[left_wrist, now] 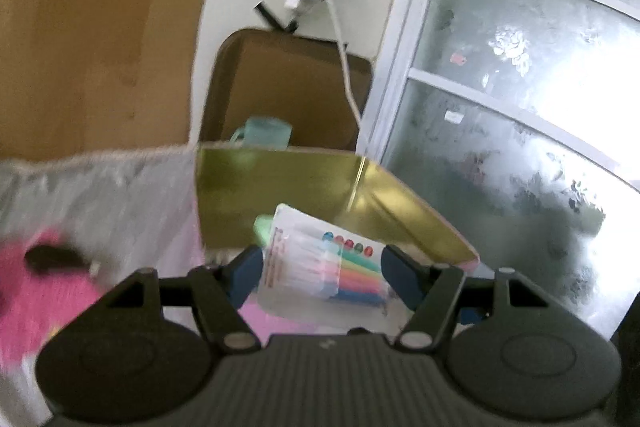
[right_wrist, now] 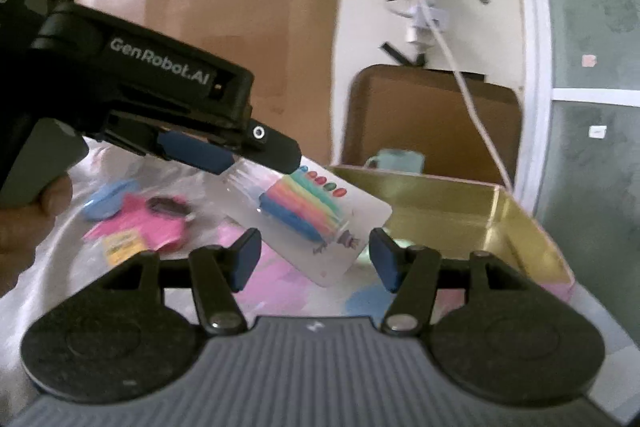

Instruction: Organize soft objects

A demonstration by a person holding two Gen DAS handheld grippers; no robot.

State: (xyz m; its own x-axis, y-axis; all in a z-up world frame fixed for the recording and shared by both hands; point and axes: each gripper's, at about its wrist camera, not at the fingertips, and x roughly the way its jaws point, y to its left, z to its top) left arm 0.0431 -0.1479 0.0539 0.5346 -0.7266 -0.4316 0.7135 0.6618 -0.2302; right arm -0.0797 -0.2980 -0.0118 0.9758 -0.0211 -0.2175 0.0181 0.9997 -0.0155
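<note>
Pinched the marker pack (left_wrist: 320, 267) between the blue pads of the left gripper (left_wrist: 322, 263), one pad against each long edge of its card. Held it tilted and clear of the table, just in front of the gold box (left_wrist: 280, 187) and partly over its near wall. Showed through the clear blister a row of coloured markers, blue through pink and orange to green, with coloured dots printed above them.

Left the right gripper (right_wrist: 314, 255) spread and holding nothing, its pads apart on either side of the card's lower corner without touching it, in front of the gold box. Could not tell how far below the pack's corner those pads sat.

Lay well to the left of the gold box: a pink cloth item (right_wrist: 156, 223) and a blue item (right_wrist: 106, 201), touching each other, too blurred to name. Stood just behind the gold box: a pale teal mug (right_wrist: 400, 159), and behind that a brown tray (right_wrist: 432, 115) leaning on the wall.
</note>
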